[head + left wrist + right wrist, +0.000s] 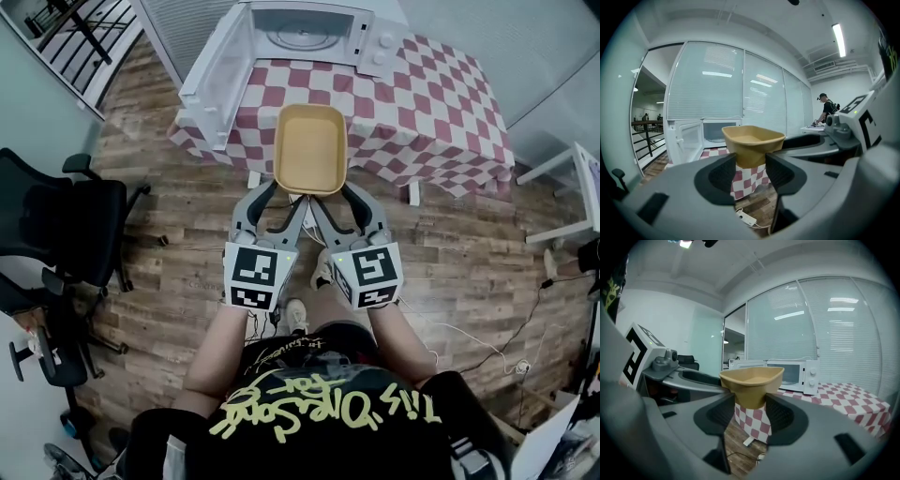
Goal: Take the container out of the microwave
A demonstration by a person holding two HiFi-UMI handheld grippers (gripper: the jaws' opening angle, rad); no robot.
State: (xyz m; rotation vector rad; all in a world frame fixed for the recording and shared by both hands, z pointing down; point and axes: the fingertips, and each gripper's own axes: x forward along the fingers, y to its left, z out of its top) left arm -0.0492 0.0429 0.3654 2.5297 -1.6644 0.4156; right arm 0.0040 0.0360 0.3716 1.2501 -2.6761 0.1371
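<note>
Container (310, 148) is out of the microwave (309, 33). It is tan, open-topped and looks empty, and you hold it in the air at the near edge of the checked tabletop (431, 103), partly over the wood floor (187, 244). Left gripper (284, 197) and right gripper (336, 195) sit side by side at its near end. In each gripper view the jaws pinch the container's lower wall, one pad on either side. Judgement: removal is in effect done and what remains is a set-down. You grip one end only, so the far end may dip. Move both hands as one, hold the rim level, and release neither grip until the base rests on the tabletop. The microwave door (217, 70) stands open at left, so steer clear of it. Writing: no brand is readable on the microwave. The marker cubes (255, 275) carry black-and-white square patterns only. The shirt (319, 412) bears yellow lettering, upside down in the head view and not reliably legible.
</note>
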